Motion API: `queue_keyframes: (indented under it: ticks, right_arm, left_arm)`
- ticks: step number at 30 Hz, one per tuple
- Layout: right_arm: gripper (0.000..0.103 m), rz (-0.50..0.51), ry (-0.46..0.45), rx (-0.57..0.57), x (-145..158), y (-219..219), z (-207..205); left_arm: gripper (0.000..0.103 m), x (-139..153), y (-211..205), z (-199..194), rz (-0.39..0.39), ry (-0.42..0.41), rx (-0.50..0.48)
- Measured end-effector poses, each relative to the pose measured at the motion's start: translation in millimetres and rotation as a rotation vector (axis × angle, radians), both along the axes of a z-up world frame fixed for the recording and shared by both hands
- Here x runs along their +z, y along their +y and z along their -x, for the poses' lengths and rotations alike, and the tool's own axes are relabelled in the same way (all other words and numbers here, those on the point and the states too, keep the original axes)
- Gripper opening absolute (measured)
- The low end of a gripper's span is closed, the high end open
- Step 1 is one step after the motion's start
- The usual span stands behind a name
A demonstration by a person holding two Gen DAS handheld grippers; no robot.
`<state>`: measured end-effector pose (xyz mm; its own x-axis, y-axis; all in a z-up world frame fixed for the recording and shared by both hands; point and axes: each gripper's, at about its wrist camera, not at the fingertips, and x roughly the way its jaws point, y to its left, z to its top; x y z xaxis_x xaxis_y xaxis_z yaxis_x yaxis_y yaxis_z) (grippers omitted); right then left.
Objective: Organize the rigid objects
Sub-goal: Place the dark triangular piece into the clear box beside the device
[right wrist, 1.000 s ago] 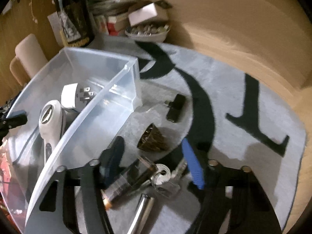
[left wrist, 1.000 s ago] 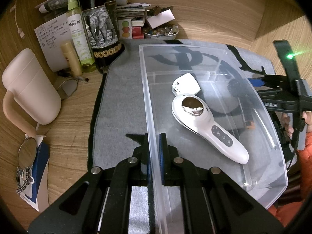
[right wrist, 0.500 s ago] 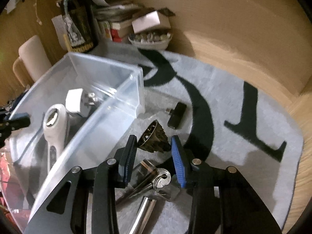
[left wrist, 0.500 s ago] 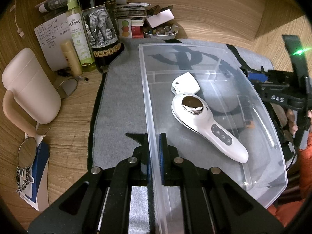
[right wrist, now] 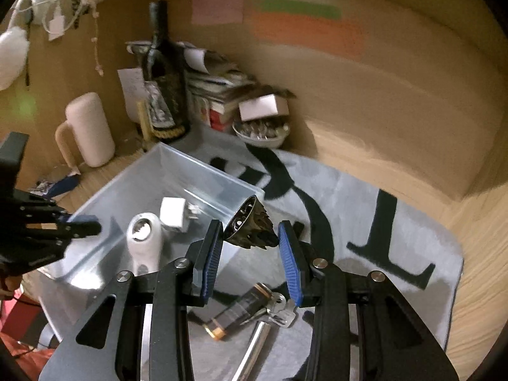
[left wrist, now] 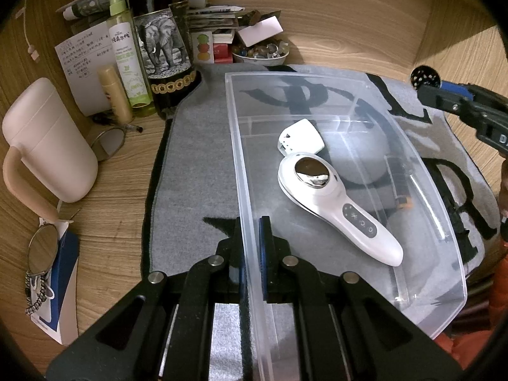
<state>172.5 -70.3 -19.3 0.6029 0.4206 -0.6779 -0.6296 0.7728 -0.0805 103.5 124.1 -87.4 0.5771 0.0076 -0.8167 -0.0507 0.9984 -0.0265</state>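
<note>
A clear plastic bin (left wrist: 241, 165) lies on a grey mat. My left gripper (left wrist: 252, 238) is shut on the bin's near wall. Inside lie a white handheld device (left wrist: 336, 203) and a white plug adapter (left wrist: 301, 139). My right gripper (right wrist: 250, 238) is shut on a dark cone-shaped metal piece (right wrist: 250, 230) and holds it in the air beside the bin (right wrist: 152, 171). In the left wrist view the piece (left wrist: 425, 77) shows at the far right above the bin's far side.
On the mat under my right gripper lie a dark cylinder (right wrist: 238, 311), keys (right wrist: 279, 311) and a metal tube (right wrist: 254, 349). A bottle (left wrist: 162, 41), spray bottle (left wrist: 127, 60), pink mug (left wrist: 47, 146), bowl (left wrist: 260, 55) and papers crowd the back left.
My right gripper closed on the cone-shaped piece and lifted it off the mat, up and toward the bin. The left gripper has not moved.
</note>
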Motion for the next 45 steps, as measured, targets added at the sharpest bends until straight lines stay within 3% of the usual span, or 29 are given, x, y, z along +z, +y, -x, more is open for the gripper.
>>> queue_keyframes:
  ticks: [8, 17, 31, 38, 45]
  right_arm:
    - [0.033, -0.019, -0.019, 0.069, 5, 21, 16]
    - [0.033, 0.018, 0.043, 0.135, -20, 50, 20]
    - [0.033, 0.095, 0.122, 0.134, -50, 71, 6]
    - [0.038, 0.098, 0.122, 0.137, -49, 72, 5]
    - [0.040, 0.053, 0.079, 0.120, -29, 59, 7]
  left_arm:
    - [0.006, 0, 0, -1, -0.003, 0.003, -0.002]
    - [0.006, 1, 0, -2, 0.000, 0.002, -0.001]
    - [0.006, 2, -1, -3, 0.000, 0.001, -0.001]
    - [0.006, 3, -2, -4, 0.000, 0.001, -0.001]
    - [0.006, 3, -3, -4, 0.000, 0.001, -0.001]
